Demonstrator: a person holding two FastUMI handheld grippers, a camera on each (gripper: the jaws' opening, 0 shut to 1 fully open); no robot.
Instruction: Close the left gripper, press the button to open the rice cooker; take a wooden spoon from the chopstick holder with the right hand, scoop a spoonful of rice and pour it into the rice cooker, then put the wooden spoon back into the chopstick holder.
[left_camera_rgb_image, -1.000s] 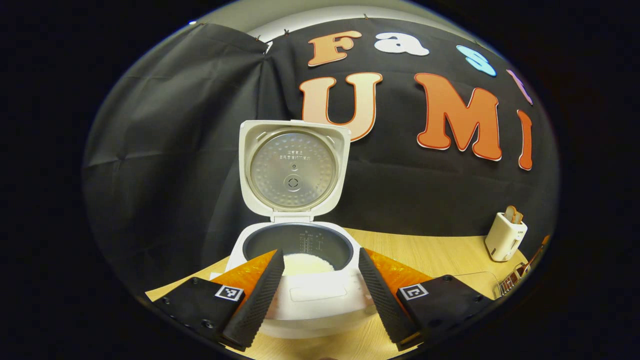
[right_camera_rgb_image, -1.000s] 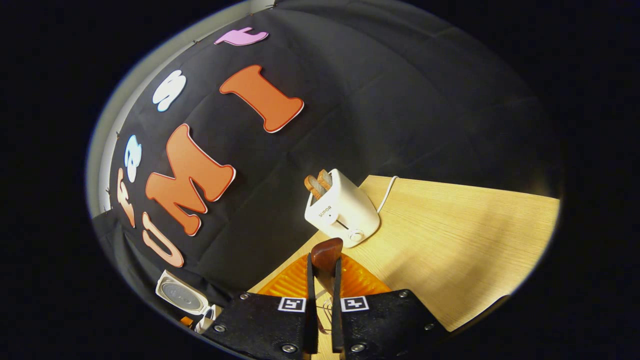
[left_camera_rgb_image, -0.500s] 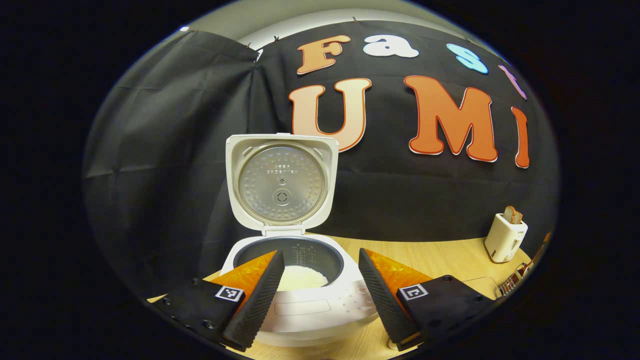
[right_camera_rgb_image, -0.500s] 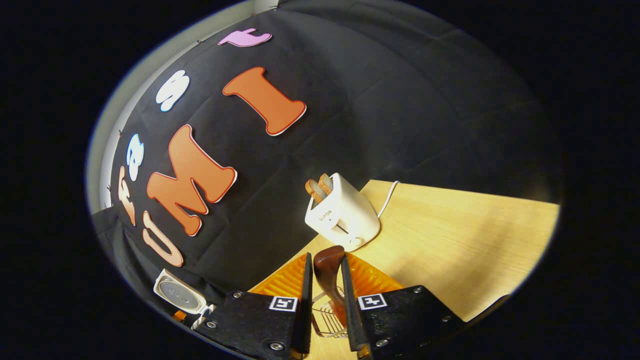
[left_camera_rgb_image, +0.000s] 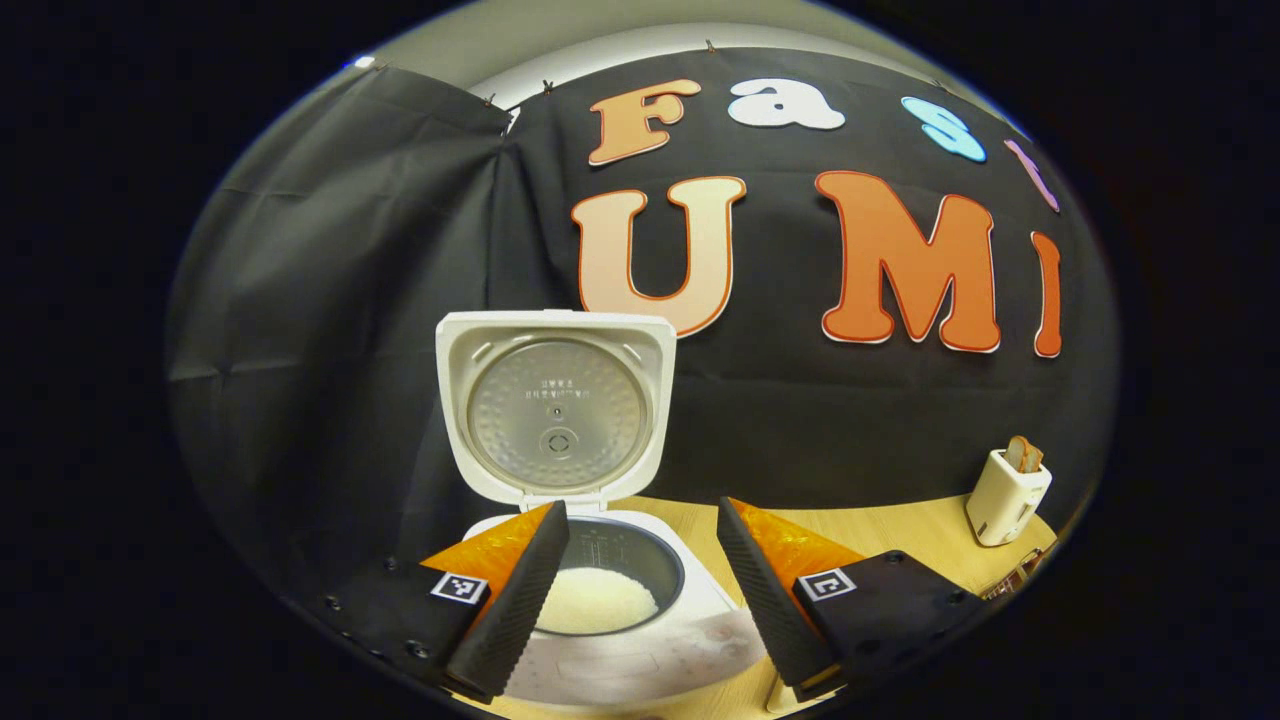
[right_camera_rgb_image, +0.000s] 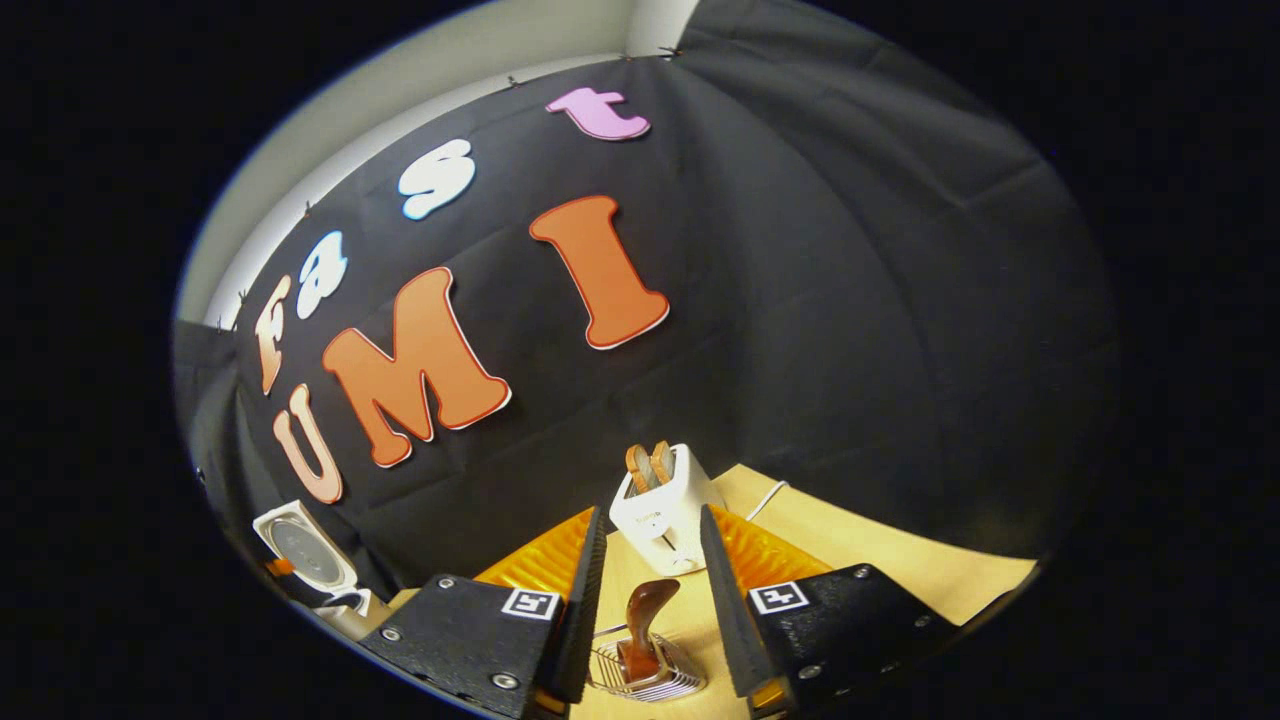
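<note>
The white rice cooker (left_camera_rgb_image: 600, 640) stands open, its lid (left_camera_rgb_image: 555, 410) upright, with white rice (left_camera_rgb_image: 597, 598) in the pot. My left gripper (left_camera_rgb_image: 640, 510) hangs open just in front of and above the pot, holding nothing. In the right gripper view the dark wooden spoon (right_camera_rgb_image: 643, 622) stands handle-up in the wire chopstick holder (right_camera_rgb_image: 645, 682). My right gripper (right_camera_rgb_image: 650, 515) is open above it, its fingers on either side of the handle and clear of it. The cooker's raised lid (right_camera_rgb_image: 300, 550) shows far left in that view.
A white toaster (right_camera_rgb_image: 660, 505) with bread slices stands on the wooden table (right_camera_rgb_image: 900, 570) behind the holder, its cord running right. The toaster (left_camera_rgb_image: 1005, 485) sits far right in the left gripper view. Black cloth walls close off the back.
My right gripper has opened and let go of the spoon handle, then drawn back and up; the spoon stays in the holder. My left gripper has pulled back from the cooker.
</note>
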